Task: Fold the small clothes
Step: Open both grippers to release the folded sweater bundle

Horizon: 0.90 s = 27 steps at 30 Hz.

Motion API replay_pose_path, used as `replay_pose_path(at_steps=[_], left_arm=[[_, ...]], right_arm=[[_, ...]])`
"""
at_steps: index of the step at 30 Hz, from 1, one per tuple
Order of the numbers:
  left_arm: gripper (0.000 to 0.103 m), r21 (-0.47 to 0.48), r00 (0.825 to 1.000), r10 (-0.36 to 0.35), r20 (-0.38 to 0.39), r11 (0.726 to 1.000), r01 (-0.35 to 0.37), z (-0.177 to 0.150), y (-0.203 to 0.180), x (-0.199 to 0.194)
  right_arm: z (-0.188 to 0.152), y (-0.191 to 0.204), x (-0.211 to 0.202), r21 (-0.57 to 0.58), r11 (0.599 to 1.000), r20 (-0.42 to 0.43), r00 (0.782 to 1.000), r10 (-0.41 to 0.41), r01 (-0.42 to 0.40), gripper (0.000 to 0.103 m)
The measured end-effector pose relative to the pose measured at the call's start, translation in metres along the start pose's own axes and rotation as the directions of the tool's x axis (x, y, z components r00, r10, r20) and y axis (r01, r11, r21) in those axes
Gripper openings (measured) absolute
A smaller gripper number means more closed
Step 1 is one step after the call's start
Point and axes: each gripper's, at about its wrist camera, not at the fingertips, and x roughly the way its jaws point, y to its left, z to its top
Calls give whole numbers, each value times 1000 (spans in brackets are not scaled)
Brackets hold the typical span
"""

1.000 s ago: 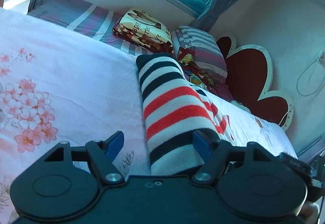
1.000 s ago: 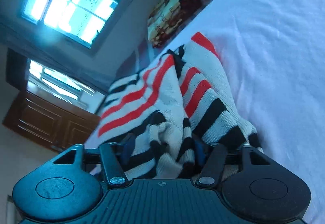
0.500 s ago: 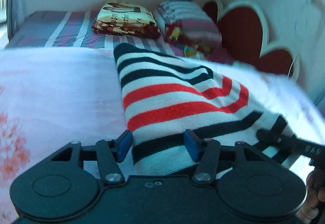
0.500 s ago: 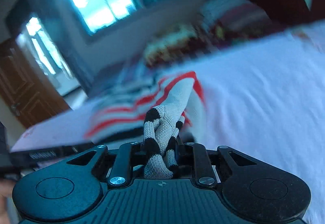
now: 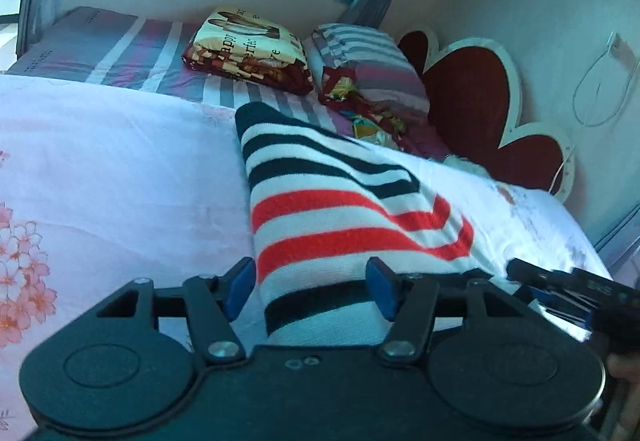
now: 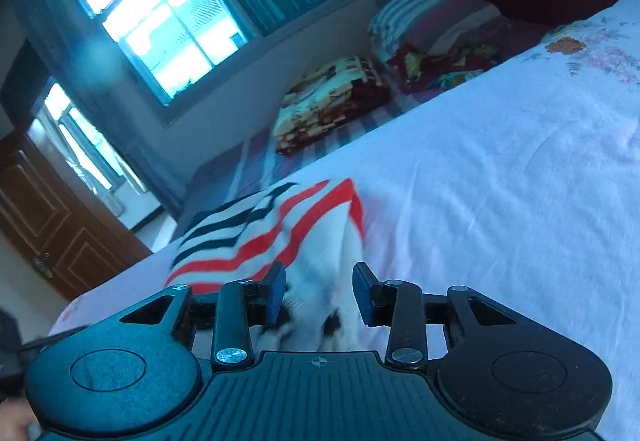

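Right hand-held gripper (image 6: pixel 319 293) has just spread, releasing the striped sweater (image 5: pixel 344 225); left (image 5: pixel 310 289) spread.

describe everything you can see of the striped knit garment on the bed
The striped garment is a soft knit with white, black and red bands. It lies folded on the pale floral bedsheet, the stripes meeting in a V along a diagonal fold. Its far end is black. Its near end lies between the blue fingers of the left gripper, with a gap on the left side. In the right wrist view, blurred fabric sits between the right gripper fingers, whose pads stand clear of it.
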Motion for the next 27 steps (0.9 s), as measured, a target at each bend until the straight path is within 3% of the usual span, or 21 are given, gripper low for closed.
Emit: replay_pose_path(at_steps=[3, 5, 7, 8, 10, 11, 12, 14, 15, 17, 18, 20, 24, 26, 27], left_arm=[[64, 23, 1000, -11, -19, 1000, 11, -2, -3, 2], [65, 50, 999, 22, -35, 999, -21, -4, -7, 5], [67, 46, 999, 34, -31, 998, -32, -7, -4, 5], [67, 35, 999, 46, -28, 998, -45, -8, -1, 4], [55, 58, 994, 110, -17, 992, -109, -9, 2, 2], [55, 70, 991, 135, -17, 989, -133, -9, 6, 1], [56, 60, 992, 123, -22, 991, -121, -10, 11, 1], [57, 25, 995, 95, -29, 995, -95, -9, 17, -2], [58, 29, 995, 99, -23, 995, -98, -8, 16, -4], [64, 78, 991, 130, -3, 989, -130, -8, 5, -10], [73, 98, 991, 136, 10, 986, -137, -7, -2, -13], [79, 100, 994, 100, 33, 990, -103, -8, -10, -21], [72, 153, 996, 77, 36, 985, -82, -16, -34, -29], [71, 185, 993, 112, 30, 976, -115, -23, -43, -27], [71, 195, 991, 133, 20, 972, -134, -27, -44, -24]], right_arm=[[7, -2, 14, 21, 1000, -25, 1000, 8, -8, 37], [12, 5, 29, 14, 1000, -69, 998, -7, 8, 37], [6, 9, 35, 12, 1000, -106, 994, 6, -5, 20], [4, 15, 33, -11, 1000, -97, 995, 5, -6, 20], [1, 27, 28, -62, 996, -69, 996, 54, -59, 17], [-1, 31, 26, -75, 993, -60, 995, 84, -89, 17], [-4, 35, 26, -114, 991, -51, 996, 70, -76, 17], [-7, 28, 37, -141, 990, -66, 997, -40, 30, 17], [-8, 19, 38, -117, 993, -69, 997, -37, 29, 17], [-7, 11, 34, -75, 997, -65, 998, -24, 19, 18], [-7, 13, 28, -72, 997, -53, 998, -32, 28, 18], [-6, 22, 9, -87, 994, 12, 998, -65, 66, 18], [-22, 60, -33, -280, 957, 86, 995, -57, 78, 18], [-36, 77, -40, -400, 912, 87, 995, -58, 88, 17], [-46, 83, -38, -446, 891, 72, 996, -60, 86, 12]])
